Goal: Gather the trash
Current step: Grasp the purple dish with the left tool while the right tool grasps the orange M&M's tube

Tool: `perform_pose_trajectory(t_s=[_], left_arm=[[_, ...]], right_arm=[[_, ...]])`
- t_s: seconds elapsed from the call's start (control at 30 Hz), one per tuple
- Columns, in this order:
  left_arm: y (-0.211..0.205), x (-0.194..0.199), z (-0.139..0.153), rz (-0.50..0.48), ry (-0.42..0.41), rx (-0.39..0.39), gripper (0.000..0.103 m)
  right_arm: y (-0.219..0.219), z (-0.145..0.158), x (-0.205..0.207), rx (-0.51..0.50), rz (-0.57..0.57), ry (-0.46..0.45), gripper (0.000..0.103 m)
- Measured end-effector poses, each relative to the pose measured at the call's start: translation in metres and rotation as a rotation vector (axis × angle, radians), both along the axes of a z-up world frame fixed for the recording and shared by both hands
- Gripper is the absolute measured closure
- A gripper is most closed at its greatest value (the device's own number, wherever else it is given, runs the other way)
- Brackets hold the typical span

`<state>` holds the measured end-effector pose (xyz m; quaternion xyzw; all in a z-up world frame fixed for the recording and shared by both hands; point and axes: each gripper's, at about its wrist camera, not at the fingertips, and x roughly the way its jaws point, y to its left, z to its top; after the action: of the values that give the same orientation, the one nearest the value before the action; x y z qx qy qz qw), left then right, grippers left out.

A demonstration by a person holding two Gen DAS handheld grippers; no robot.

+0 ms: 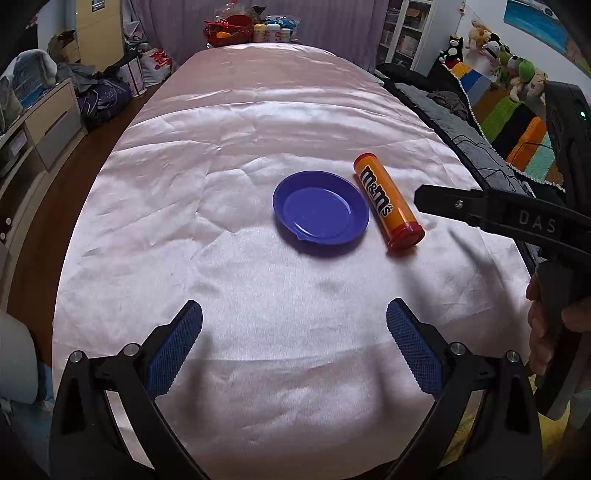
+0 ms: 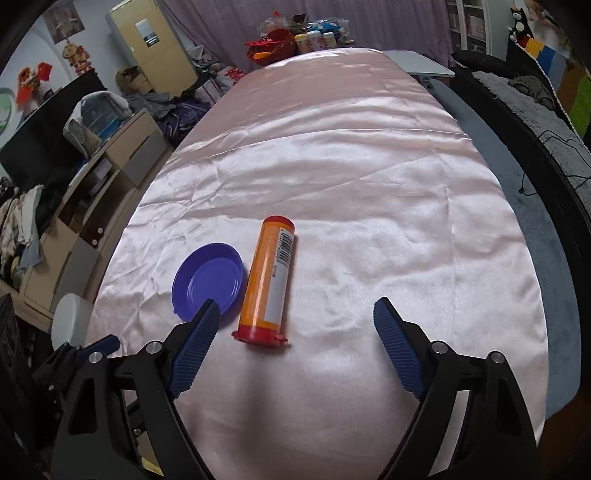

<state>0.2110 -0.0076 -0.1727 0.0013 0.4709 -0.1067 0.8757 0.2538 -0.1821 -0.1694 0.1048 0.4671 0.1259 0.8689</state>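
Observation:
An orange M&M's tube [image 1: 386,204] with a red cap lies on its side on the pink satin cloth, just right of a blue plastic plate [image 1: 320,212]. In the right wrist view the tube [image 2: 267,280] lies right of the plate [image 2: 207,280], its red cap nearest me. My left gripper [image 1: 294,321] is open and empty, well short of the plate. My right gripper [image 2: 295,314] is open and empty, its jaws standing on either side of the tube's cap end; its left finger [image 2: 195,343] overlaps the plate's near edge. The right gripper's body shows in the left wrist view [image 1: 491,214].
The pink cloth [image 1: 258,129] covers a long table. A red basket and bottles [image 1: 251,27] stand at the far end. Drawers and piled clothes [image 2: 92,166] line the left side. A dark sofa with a striped blanket and plush toys [image 1: 509,110] lies on the right.

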Motion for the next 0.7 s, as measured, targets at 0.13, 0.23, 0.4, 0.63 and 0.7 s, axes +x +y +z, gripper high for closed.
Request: perform_pose_trajectory(t_s=[0.13, 0.23, 0.4, 0.63, 0.7], left_arm=[[-0.004, 0.012, -0.003, -0.012, -0.005, 0.0, 0.008], [-0.005, 0.02, -0.005, -0.013, -0.005, -0.004, 0.008], [-0.01, 0.033, -0.008, -0.018, -0.004, -0.009, 0.008], [-0.023, 0.054, -0.016, -0.025, 0.005, -0.015, 0.008], [-0.027, 0.061, -0.019, -0.026, 0.01, -0.018, 0.008]], right_arm=[[0.012, -0.006, 0.02, 0.012, 0.022, 0.012, 0.034], [0.018, -0.01, 0.029, 0.003, 0.033, 0.016, 0.039], [0.019, -0.02, 0.038, -0.038, 0.048, 0.021, 0.052], [0.003, -0.021, 0.055, -0.081, 0.006, -0.001, 0.061], [-0.006, -0.021, 0.06, -0.084, -0.017, -0.003, 0.063]])
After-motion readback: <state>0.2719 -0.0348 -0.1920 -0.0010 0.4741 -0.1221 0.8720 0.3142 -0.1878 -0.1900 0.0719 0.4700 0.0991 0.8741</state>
